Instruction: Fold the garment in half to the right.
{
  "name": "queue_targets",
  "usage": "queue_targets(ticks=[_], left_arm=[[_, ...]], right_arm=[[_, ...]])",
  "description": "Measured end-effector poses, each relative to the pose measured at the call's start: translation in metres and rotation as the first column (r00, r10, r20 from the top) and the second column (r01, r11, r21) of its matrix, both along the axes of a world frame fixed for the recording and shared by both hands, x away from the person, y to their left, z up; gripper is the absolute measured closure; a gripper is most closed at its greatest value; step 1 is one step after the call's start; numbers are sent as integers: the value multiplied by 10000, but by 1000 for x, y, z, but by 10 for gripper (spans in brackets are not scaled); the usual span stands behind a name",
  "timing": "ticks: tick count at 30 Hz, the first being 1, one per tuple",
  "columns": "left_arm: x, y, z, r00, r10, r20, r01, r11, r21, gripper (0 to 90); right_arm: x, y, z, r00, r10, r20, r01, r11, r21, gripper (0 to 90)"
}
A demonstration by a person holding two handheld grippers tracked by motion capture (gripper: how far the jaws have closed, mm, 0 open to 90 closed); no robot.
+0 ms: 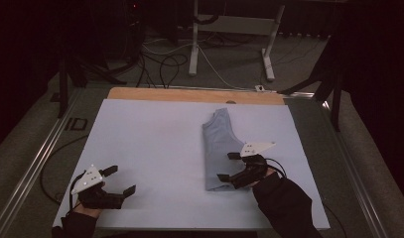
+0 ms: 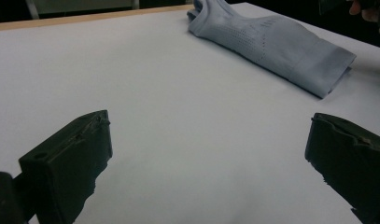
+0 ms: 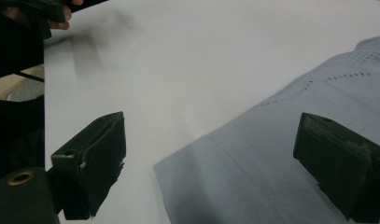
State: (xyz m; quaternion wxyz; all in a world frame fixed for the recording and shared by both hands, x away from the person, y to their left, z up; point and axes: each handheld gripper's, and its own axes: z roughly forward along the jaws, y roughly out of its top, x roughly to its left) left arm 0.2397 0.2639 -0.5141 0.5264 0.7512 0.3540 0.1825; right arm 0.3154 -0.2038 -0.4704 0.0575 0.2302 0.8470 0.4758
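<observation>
Facing perforated folded garment (image 3: 290,154) closely

Wooden table (image 1: 189,94), white sheet (image 1: 150,148) over it, folded grey garment (image 1: 219,148) lying flat

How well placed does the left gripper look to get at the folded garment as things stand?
Probably well: the left gripper is open, and bare white sheet lies between it and the folded garment.
</observation>
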Motion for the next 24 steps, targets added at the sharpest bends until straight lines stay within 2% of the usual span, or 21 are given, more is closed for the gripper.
queue_targets(ticks=[6,9,16,24], left_arm=[[0,2,1,9999,-138,-20,138,9999,-46,13],[-1,2,1,9999,-166,-35,166,9999,-47,13],[0,3,1,9997,-250,-48,250,9997,-21,13],[0,4,0,9997,-244,-49,244,9997,-33,13]], right_arm=[[-6,-17,2,9980,-578,264,572,9982,204,91],[-9,-27,-4,9964,-772,347,767,9969,165,90],[-18,-47,-19,9916,-1275,201,1272,9917,162,90],[-30,-69,-33,9777,-2092,171,2090,9779,97,90]])
